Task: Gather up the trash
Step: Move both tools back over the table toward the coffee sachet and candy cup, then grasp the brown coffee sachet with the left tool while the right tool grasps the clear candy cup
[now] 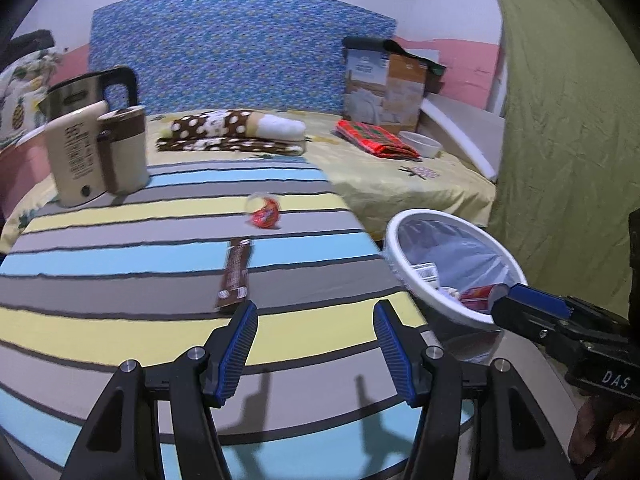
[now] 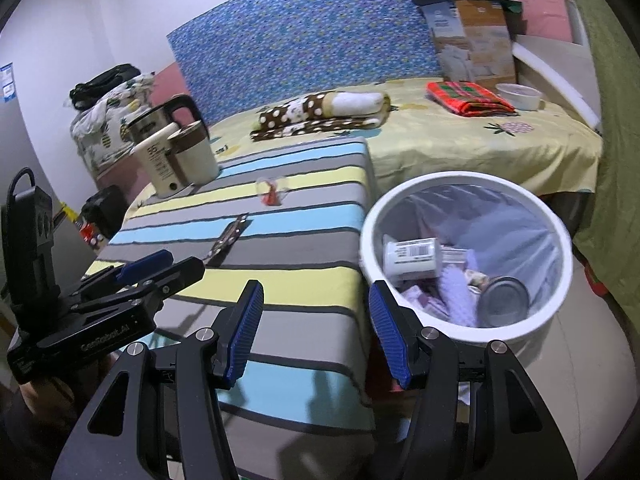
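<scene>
Left wrist view, left to right: cream jug [image 1: 98,152] upper left on the striped cloth [image 1: 120,248], steel kettle [image 1: 92,92] behind it. Brown wrapper [image 1: 236,274] lies flat at centre, just above the left gripper [image 1: 316,312]; jaws apart, nothing between the pads. Red-and-clear wrapper [image 1: 265,210] sits further up the cloth, apart from the brown one. White bin [image 1: 404,240] at right, off the cloth's edge, clear liner inside, red can [image 1: 478,293] among the trash. Right gripper [image 1: 516,296] pokes in from the right edge, tips over the bin rim.

Right wrist view, left to right: left gripper [image 2: 160,264] at lower left over the cloth, fingers spread. Jug [image 2: 180,160] and kettle [image 2: 160,118] upper left. Brown wrapper [image 2: 228,238] and red-and-clear wrapper [image 2: 274,192] mid-frame on the stripes. Right gripper [image 2: 316,292] bottom centre, jaws apart and empty, straddling the cloth edge and the bin [image 2: 560,240]. Bin holds a white barcoded tub [image 2: 412,258], a can [image 2: 502,300] and crumpled paper. 2 wrappers outside the bin.
</scene>
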`<move>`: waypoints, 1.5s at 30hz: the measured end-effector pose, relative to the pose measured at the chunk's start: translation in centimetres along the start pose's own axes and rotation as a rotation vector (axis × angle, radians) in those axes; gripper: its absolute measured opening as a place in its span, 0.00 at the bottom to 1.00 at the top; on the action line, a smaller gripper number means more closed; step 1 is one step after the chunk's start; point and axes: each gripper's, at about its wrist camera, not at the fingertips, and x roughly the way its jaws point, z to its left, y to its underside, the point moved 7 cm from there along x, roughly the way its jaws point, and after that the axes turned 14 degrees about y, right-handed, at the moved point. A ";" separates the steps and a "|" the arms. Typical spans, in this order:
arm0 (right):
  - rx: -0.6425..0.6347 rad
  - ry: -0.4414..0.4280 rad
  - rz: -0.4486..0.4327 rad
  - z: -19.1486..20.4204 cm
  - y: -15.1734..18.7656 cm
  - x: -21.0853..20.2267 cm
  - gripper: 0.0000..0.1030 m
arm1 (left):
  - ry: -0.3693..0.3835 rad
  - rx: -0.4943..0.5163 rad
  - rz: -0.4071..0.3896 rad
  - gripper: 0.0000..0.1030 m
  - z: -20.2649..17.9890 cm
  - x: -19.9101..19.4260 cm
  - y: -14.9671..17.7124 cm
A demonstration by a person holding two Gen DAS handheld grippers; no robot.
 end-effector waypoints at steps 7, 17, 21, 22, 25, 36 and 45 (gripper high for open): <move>-0.021 -0.020 0.001 1.4 -0.4 0.6 0.55 | -0.079 -0.022 -0.002 0.58 2.8 -0.4 0.0; -0.048 -0.019 0.002 2.5 -0.9 1.7 0.55 | -0.111 -0.037 0.048 0.58 5.7 1.6 -0.4; -0.040 -0.020 0.004 2.5 -1.1 2.0 0.55 | -0.112 -0.042 0.061 0.58 6.3 2.9 -0.9; -0.040 -0.021 0.008 2.6 -1.1 2.1 0.55 | -0.110 -0.043 0.064 0.58 6.5 3.2 -1.0; -0.035 -0.027 0.021 2.6 -1.2 2.5 0.55 | -0.120 -0.047 0.084 0.58 7.3 4.6 -1.2; -0.034 -0.042 0.043 2.6 -1.5 3.8 0.55 | -0.134 -0.076 0.198 0.38 8.7 8.3 -0.8; -0.052 -0.048 0.044 3.3 -2.3 4.4 0.55 | -0.113 -0.094 0.161 0.23 9.1 7.4 -0.9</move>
